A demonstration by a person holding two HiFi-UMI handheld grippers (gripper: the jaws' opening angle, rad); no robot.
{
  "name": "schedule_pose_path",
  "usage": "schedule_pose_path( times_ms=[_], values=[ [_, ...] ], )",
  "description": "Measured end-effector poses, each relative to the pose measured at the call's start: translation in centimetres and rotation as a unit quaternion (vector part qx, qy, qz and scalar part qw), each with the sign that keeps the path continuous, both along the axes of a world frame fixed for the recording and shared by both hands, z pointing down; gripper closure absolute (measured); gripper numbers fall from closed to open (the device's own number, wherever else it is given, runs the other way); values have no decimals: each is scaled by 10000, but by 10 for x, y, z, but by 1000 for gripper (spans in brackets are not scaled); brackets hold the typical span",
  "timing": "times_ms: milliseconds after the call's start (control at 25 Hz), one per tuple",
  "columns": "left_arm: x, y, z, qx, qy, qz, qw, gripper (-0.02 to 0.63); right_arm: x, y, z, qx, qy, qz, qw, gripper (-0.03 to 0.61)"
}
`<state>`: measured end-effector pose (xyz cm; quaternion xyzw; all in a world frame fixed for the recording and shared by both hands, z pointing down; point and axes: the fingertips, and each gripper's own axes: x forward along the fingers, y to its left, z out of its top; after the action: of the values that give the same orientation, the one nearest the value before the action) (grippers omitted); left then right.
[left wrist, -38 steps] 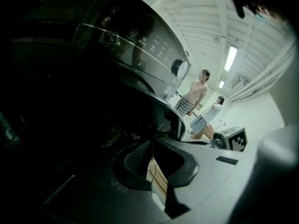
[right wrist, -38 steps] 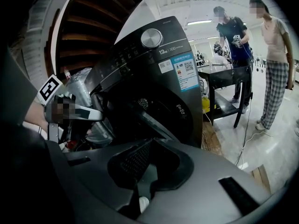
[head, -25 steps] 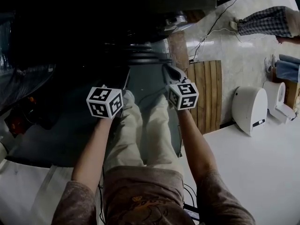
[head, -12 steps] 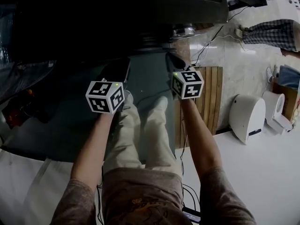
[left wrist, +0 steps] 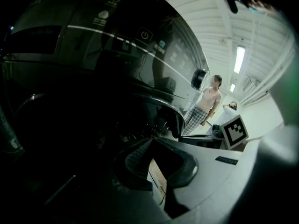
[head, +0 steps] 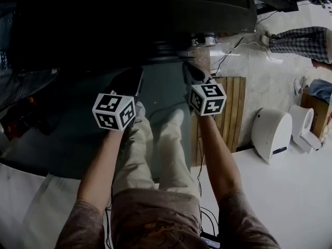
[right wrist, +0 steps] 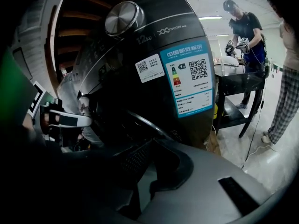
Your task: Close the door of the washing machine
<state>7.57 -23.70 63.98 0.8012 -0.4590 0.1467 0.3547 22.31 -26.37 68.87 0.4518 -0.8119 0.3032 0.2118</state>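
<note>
washing machine [right wrist: 117,83] | print: "12kg", "inverter" | blue label [right wrist: 189,80]: QR code

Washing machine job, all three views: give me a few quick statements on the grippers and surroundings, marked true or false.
1. The left gripper is shut and empty. True.
2. The right gripper is clamped on a cloth. False: it is shut with nothing between its jaws.
3. The washing machine carries a label with a QR code. True.
4. In the head view the wooden slatted board lies left of the person's legs. False: it lies to their right.
</note>
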Motion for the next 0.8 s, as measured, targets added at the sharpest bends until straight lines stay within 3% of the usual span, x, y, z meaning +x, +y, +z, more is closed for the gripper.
schedule_pose_path(
  times_ms=[440, 800],
  values=[
    [4, -7, -3, -34, 152, -155, 9998, 612, -3, -8, -1, -156, 83, -69, 9998, 578],
    [23, 2, -71, 368, 184, 136, 9991, 612, -5, -1, -95, 439, -4, -48, 9990, 578]
  ],
)
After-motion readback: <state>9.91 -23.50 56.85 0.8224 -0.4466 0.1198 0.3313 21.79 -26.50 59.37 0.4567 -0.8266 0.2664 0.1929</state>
